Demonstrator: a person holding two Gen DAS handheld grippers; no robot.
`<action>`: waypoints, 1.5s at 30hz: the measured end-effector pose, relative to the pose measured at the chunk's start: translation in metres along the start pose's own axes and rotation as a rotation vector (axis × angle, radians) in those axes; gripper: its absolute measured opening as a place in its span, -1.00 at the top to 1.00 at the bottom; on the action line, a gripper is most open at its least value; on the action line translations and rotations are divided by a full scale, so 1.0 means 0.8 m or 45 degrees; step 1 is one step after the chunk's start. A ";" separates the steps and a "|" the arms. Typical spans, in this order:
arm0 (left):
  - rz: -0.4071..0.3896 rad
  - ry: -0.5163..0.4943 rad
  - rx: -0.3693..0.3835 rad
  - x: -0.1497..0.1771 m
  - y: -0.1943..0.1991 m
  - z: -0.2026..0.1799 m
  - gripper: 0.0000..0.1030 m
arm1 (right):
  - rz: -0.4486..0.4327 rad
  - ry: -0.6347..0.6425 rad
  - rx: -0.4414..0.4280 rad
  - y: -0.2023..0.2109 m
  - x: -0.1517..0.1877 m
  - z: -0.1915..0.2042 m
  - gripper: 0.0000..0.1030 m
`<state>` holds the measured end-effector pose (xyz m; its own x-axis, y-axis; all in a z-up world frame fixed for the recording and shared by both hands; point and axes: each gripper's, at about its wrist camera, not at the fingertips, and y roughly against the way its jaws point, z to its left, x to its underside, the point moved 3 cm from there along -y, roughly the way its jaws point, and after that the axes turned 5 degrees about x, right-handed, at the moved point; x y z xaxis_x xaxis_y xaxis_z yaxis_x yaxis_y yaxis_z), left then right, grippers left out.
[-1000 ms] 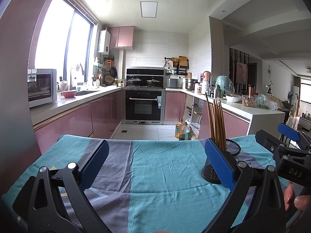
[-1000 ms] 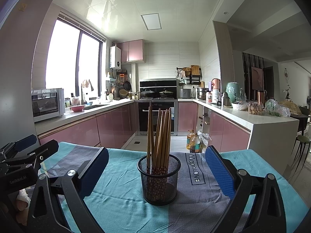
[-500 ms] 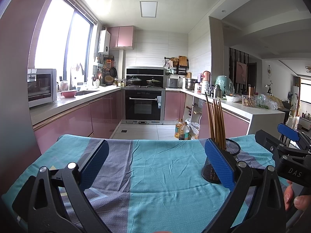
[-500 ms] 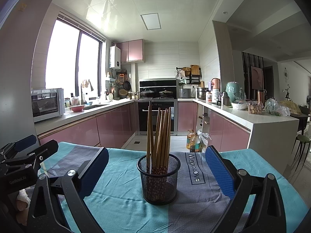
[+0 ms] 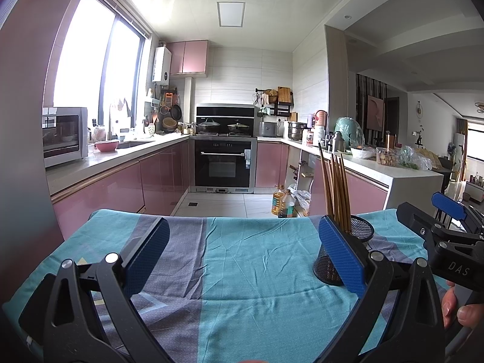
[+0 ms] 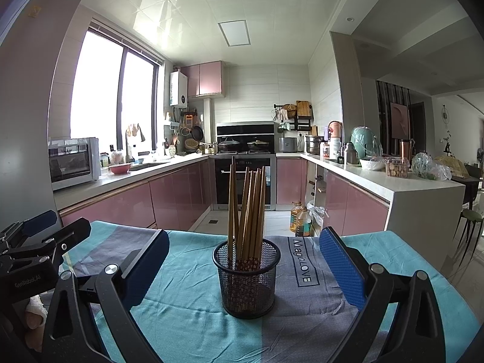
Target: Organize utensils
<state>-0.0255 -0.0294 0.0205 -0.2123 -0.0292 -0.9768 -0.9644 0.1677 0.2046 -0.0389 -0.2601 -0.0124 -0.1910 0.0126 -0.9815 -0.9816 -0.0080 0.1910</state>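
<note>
On teal-grey cloth (image 6: 187, 323), brown chopsticks (image 6: 246, 208) stand in black mesh cup (image 6: 246, 278); both hand-held grippers gape wide, empty.

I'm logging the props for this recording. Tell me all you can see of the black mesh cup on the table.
The mesh cup is a round, black holder that looks like wire mesh, standing upright on the teal and grey tablecloth. It holds a bundle of brown chopsticks that stand and lean inside it, their patterned ends down. It sits centred ahead of the open right gripper, untouched. In the left wrist view a blue pad partly hides it.
</note>
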 end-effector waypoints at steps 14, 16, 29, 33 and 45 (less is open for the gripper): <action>0.002 -0.003 0.000 0.001 0.000 -0.001 -0.89 | 0.000 0.001 0.000 0.000 0.000 0.001 -0.87; 0.002 -0.005 -0.001 0.002 0.001 0.000 -0.89 | 0.000 0.003 0.002 0.000 0.000 0.001 -0.87; 0.002 -0.008 0.002 0.002 0.002 -0.001 -0.89 | 0.009 -0.003 0.001 0.000 0.002 0.001 -0.87; 0.002 -0.013 0.002 0.002 0.004 0.001 -0.89 | 0.011 -0.006 0.001 0.000 0.004 0.000 -0.87; 0.033 -0.015 0.006 0.003 -0.002 0.008 -0.89 | 0.030 -0.010 0.003 -0.005 0.006 -0.007 -0.87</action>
<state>-0.0233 -0.0237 0.0172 -0.2350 -0.0131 -0.9719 -0.9579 0.1728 0.2292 -0.0362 -0.2653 -0.0181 -0.2141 0.0204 -0.9766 -0.9768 -0.0057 0.2140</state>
